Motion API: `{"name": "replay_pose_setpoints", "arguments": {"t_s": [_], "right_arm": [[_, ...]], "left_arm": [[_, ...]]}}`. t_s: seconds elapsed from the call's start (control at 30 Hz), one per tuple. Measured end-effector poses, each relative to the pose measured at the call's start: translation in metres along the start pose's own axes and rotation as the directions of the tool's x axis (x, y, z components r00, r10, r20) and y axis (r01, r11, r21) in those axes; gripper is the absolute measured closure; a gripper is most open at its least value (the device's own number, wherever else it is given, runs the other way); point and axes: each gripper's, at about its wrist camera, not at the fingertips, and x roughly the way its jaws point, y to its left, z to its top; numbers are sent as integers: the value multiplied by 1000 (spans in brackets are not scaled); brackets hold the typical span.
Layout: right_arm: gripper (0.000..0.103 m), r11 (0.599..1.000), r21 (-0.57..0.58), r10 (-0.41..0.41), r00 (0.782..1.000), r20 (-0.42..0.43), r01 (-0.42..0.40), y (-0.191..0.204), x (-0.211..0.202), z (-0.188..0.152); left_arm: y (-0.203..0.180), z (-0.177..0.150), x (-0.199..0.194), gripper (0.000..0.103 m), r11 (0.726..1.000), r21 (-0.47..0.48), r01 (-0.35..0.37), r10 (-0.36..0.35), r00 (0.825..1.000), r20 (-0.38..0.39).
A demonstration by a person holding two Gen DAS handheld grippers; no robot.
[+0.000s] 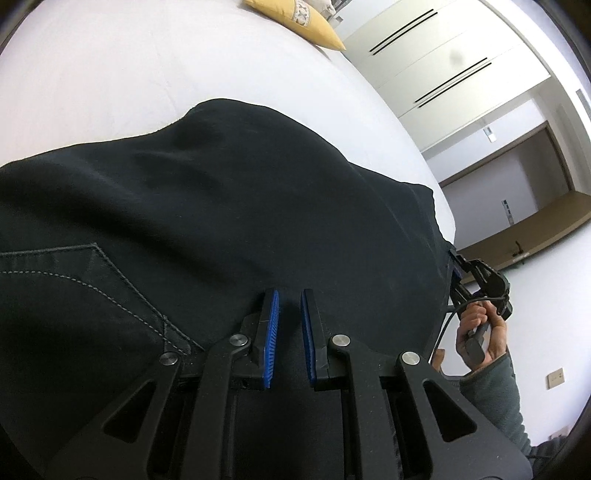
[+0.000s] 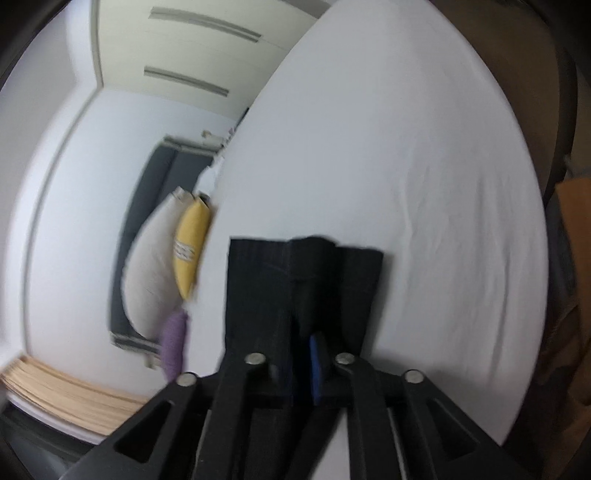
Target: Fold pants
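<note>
Left wrist view: black denim pants with grey-stitched pocket cover the white bed sheet. Left gripper stands parted above them. Right gripper clamps their edge.

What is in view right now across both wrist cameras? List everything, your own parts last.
pants: one, black, spread on the bed, edge clamped by the right gripper
bed sheet: one, white, under the pants
yellow pillow: one, at the bed's far end
beige pillow: one, beside the yellow one
purple cushion: one, next to the beige pillow
wardrobe doors: white, dark slot handles, beyond the bed
left gripper: black, blue pads, slightly apart over the pants
right gripper: black, blue pads, shut on the pants
right hand: holding its gripper's handle
</note>
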Motion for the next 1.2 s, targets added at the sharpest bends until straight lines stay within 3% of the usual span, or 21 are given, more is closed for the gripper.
{"name": "replay_pose_setpoints", "arguments": {"t_s": [0.1,0.23,0.5,0.6,0.67,0.8,0.9,0.97,1.0,1.03,1.07,1.1,1.13,1.2], "right_arm": [[84,999,13,30,1000,7,-30,-5,3,5],[97,1000,5,12,1000,-26,-12,-7,6,7],[98,999,25,-25,999,33,24,-9,-37,-3],[98,995,54,-81,997,1,81,-26,-30,-1],[99,994,86,-68,998,2,68,-32,-32,-1],[102,993,28,-111,994,-13,112,-34,-30,-2],[101,997,23,-77,996,-42,78,-41,-34,3],[96,996,24,-81,996,-24,81,-37,-43,8],[88,991,36,-132,991,25,131,-37,-56,12],[65,978,42,-207,976,73,204,-33,-67,15],[59,963,50,-271,953,136,266,-28,-82,16],[58,965,26,-262,949,174,261,-17,-94,17],[58,976,-57,-201,967,155,212,3,-95,14],[58,965,-233,-119,992,37,125,45,-77,-2]], "left_arm": [[-2,-1,-3,92,1000,14,-9,9,1000,2],[-4,-6,-4,92,1000,12,-8,8,1000,-1],[-2,-6,-5,91,1000,-3,-17,17,1000,-12],[0,-4,-2,91,1000,13,-24,25,1000,-19],[-1,-3,-3,91,999,25,-36,36,999,-21],[6,-4,-9,91,999,42,-31,32,999,-24],[12,-4,-15,91,999,34,-28,28,1000,-14],[17,-5,-19,91,999,27,-20,20,1000,-6],[19,-6,-20,91,1000,24,-15,15,1000,-2],[19,-6,-20,91,1000,22,-13,13,1000,2],[19,-7,-20,91,1000,24,-14,14,1000,3],[19,-7,-19,91,999,28,-19,19,1000,5],[18,-7,-18,91,999,31,-22,22,1000,7],[15,-9,-18,91,999,35,-25,25,1000,10]]}}
